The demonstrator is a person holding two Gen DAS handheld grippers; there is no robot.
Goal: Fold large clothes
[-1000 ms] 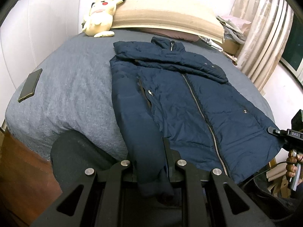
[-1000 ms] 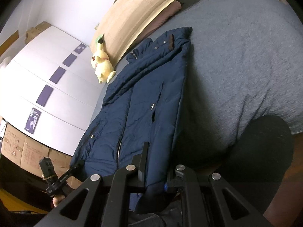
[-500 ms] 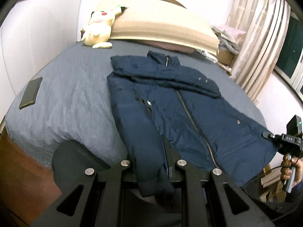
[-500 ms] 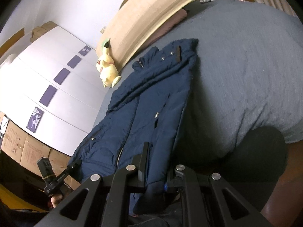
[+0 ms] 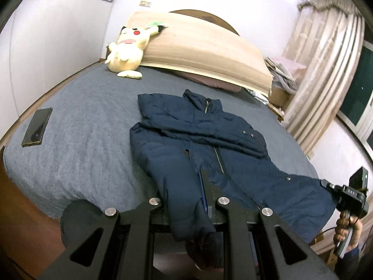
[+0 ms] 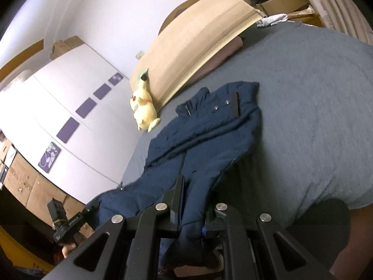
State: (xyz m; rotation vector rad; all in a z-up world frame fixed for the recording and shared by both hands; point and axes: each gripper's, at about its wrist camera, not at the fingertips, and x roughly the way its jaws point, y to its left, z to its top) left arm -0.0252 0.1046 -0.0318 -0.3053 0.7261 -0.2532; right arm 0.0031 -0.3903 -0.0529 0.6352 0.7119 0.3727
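The grey bed (image 5: 77,140) lies ahead of both grippers and now sits lower in both wrist views than a second ago, so both hands have risen. The navy jacket (image 5: 209,144) lies zip-up on it, collar at the far end, one sleeve crossed over the chest, and its near hem has come up off the bed edge with them. The left gripper (image 5: 186,212) is nearly closed, pinching the hem corner, with cloth draped towards the camera. The right gripper (image 6: 192,219) is clamped tight on the opposite corner. With both corners lifted together, the bottom-to-collar fold looks underway. A phone (image 5: 37,127) lies far left of the left gripper, a plush toy (image 5: 129,49) far ahead
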